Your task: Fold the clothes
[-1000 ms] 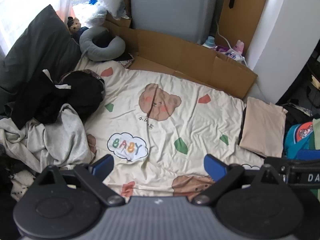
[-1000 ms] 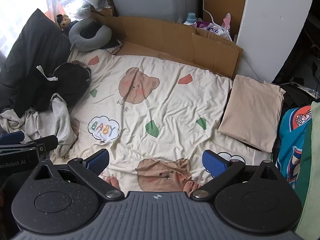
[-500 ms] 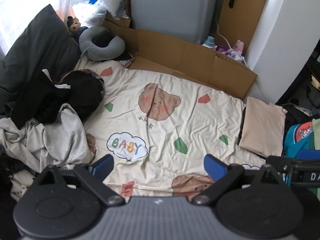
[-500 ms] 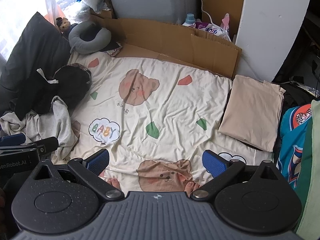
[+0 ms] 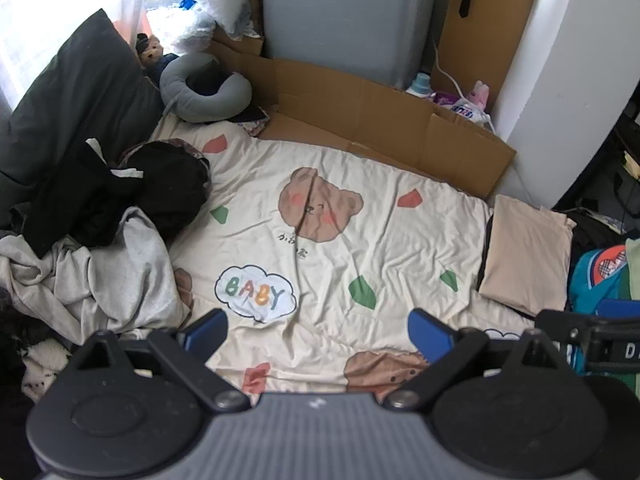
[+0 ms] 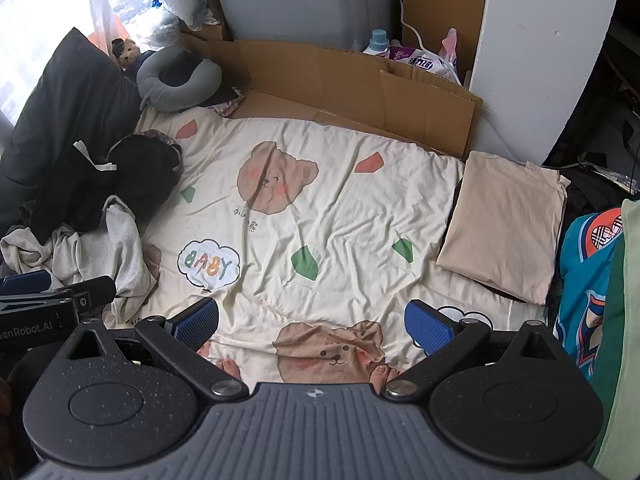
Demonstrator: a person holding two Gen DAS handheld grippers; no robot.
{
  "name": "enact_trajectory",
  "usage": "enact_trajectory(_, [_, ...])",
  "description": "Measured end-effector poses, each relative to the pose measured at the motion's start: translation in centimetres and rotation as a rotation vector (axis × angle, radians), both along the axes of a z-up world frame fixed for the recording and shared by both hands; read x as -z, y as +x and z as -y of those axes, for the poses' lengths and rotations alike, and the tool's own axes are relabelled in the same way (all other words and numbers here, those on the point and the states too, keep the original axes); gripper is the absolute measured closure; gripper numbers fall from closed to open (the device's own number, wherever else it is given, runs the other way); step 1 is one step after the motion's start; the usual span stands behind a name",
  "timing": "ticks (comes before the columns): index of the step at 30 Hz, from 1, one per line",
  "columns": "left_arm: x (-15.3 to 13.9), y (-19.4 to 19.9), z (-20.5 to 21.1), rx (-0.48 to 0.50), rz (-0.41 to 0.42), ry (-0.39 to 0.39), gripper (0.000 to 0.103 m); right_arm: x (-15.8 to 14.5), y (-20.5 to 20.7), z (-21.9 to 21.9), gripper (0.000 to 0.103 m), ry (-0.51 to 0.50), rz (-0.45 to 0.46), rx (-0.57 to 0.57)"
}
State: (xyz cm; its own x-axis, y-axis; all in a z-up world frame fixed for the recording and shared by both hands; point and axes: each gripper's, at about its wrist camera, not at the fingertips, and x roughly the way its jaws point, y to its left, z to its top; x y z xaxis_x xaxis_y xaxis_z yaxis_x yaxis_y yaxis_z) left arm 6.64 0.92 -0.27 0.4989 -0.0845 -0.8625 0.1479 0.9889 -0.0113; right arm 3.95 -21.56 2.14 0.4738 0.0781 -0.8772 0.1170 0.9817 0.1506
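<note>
Both wide open, empty: left hand-held gripper (image 5: 316, 330), right hand-held gripper (image 6: 312, 322). Best to lift from the unfolded heap (image 5: 116, 272) (left of bed (image 5: 360, 240)) by one edge, away from the folded beige garment (image 6: 504, 224).

Beige garment (image 6: 502, 228) folded flat into neat rectangle, lying at right edge of bedding. Unfolded pile at left edge: crumpled light grey garment (image 5: 116, 276) nearest, black clothes (image 5: 120, 196) heaped just behind, overlapping it. Pile and folded piece well apart.
</note>
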Motion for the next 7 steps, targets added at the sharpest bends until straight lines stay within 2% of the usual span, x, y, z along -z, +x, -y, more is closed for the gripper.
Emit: enact_trajectory(7, [0.03, -0.13, 0.14, -0.001, 0.0, -0.003, 0.006, -0.1, -0.14, 0.31, 0.001, 0.001, 0.006, 0.009])
